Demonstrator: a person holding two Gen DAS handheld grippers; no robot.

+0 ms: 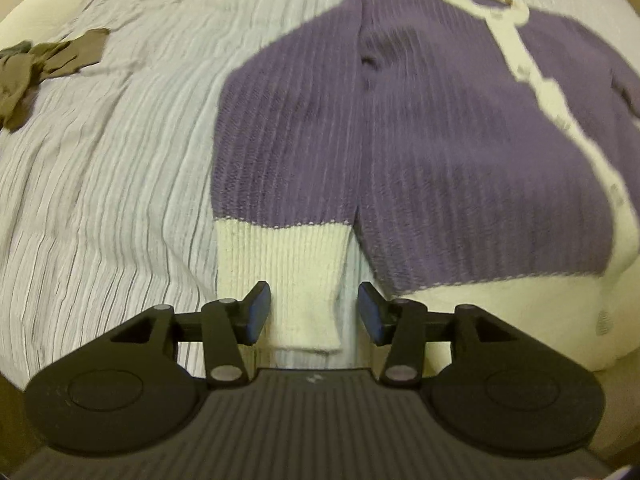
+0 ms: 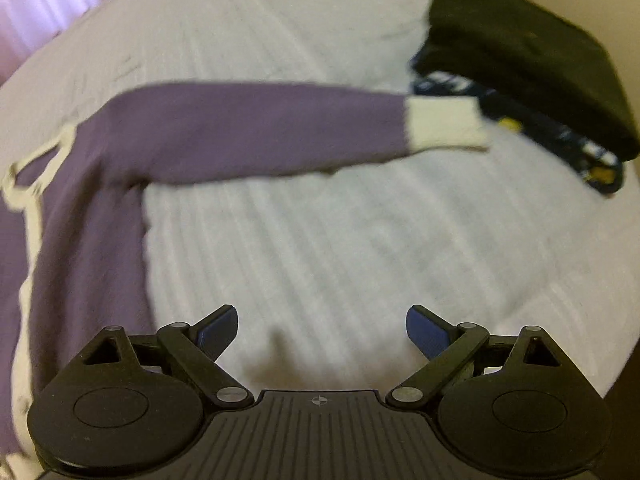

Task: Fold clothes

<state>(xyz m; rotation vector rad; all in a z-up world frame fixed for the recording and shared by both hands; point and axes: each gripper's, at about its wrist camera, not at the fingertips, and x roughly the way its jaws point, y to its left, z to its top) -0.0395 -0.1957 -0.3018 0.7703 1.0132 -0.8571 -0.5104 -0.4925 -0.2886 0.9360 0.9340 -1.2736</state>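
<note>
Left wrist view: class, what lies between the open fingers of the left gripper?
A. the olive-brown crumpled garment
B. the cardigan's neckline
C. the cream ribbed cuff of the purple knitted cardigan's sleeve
C: the cream ribbed cuff lies between the open fingers of the left gripper.

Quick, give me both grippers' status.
Left gripper: open, straddling the cream cuff, not clamped.
Right gripper: open, empty, above the bedspread.

One purple cardigan [image 1: 420, 140], one olive garment [image 1: 36, 68], one black garment [image 2: 520, 52], one patterned navy garment [image 2: 560, 144], two tongs [image 1: 314, 312] [image 2: 322, 332].
</note>
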